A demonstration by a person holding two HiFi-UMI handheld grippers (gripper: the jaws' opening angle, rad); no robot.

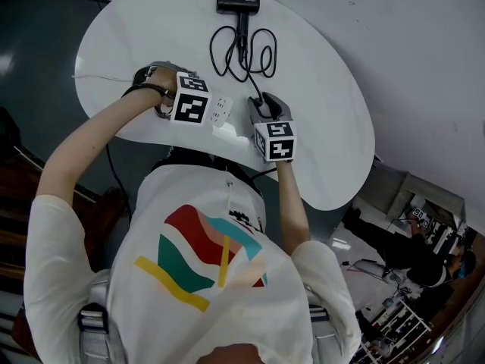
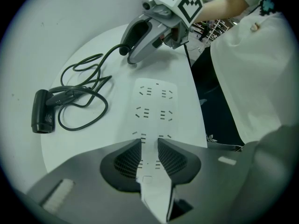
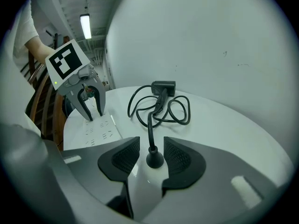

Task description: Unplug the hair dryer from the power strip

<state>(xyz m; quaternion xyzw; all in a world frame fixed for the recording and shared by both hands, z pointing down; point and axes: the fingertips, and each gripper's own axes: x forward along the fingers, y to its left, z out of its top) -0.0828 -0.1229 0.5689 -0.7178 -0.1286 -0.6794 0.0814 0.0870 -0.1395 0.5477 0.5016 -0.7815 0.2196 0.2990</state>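
The black hair dryer (image 1: 238, 4) lies at the far side of the white table (image 1: 326, 127), its cord (image 1: 244, 51) coiled in front of it. The white power strip (image 2: 155, 106) lies flat, and my left gripper (image 2: 149, 155) points straight down, shut on the strip's near end. The black plug (image 3: 154, 159) stands on the table just past the strip's far end, out of the sockets. My right gripper (image 3: 152, 155) is open, with the plug between its pads and a gap on each side. The left gripper view shows the right gripper (image 2: 133, 45) tilted down beside the plug (image 2: 124, 51).
The table's edge runs close behind the strip, next to the person's white shirt (image 1: 212, 241). A thin wire (image 1: 98, 76) crosses the table's left part. A grey wall (image 3: 210, 41) rises behind the table. Shelving and clutter (image 1: 417, 279) stand on the floor at lower right.
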